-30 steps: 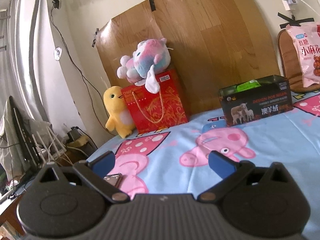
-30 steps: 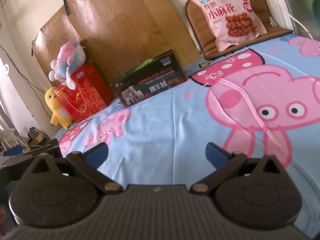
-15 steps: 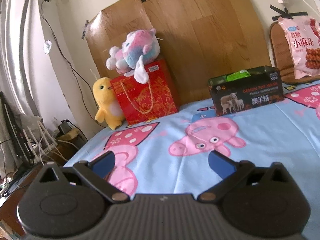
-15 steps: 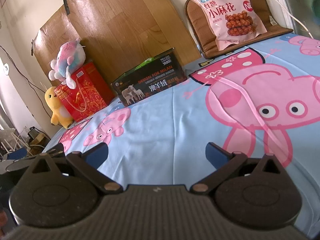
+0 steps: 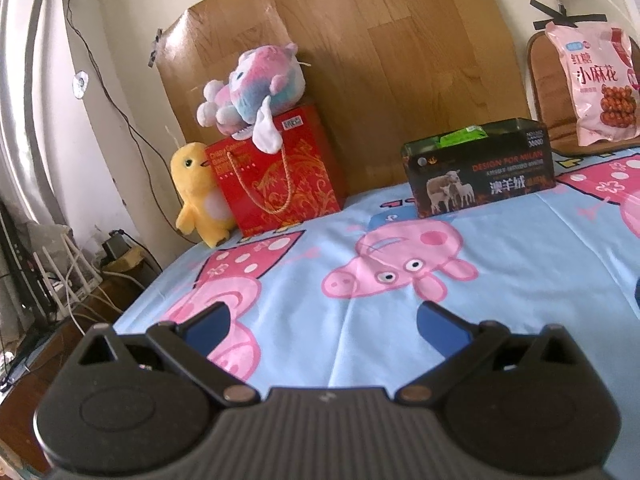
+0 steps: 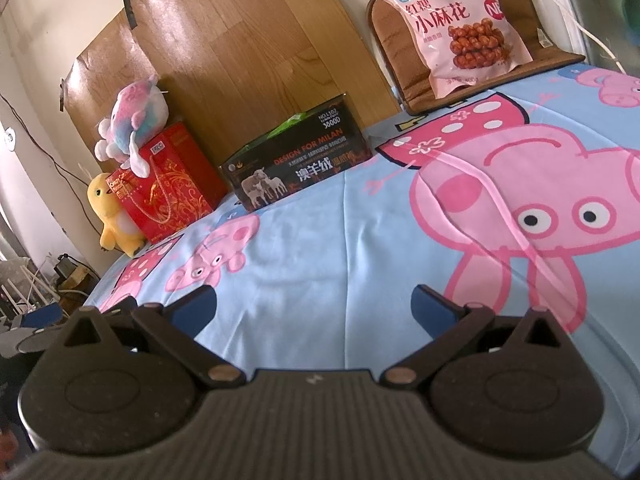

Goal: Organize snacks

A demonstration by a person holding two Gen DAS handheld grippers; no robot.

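- Left claw [image 5: 322,322]: jaws spread wide, holding nothing, above the bedsheet [image 5: 520,264].
- Right claw [image 6: 314,306]: jaws spread wide, holding nothing.
- Snack bag [image 6: 460,28]: far ahead, right of the right claw, leaning on a cushion [image 6: 416,76].
- Box [image 6: 296,164]: ahead, slightly left.

Daylight fills both views, soft and fairly bright, strongest at the left edge of the left wrist view, where the pale wall washes out. Glare streaks the wood-grain panel [image 6: 224,60] and the pink snack bag [image 6: 460,28]. The cartoon-print sheet [image 5: 360,240] is evenly lit, with only faint shadows behind the dark box [image 5: 480,172]. Fisheye bending curves the edges and darkens the corners. Detail is slightly soft throughout, and the print on the box is smeared.
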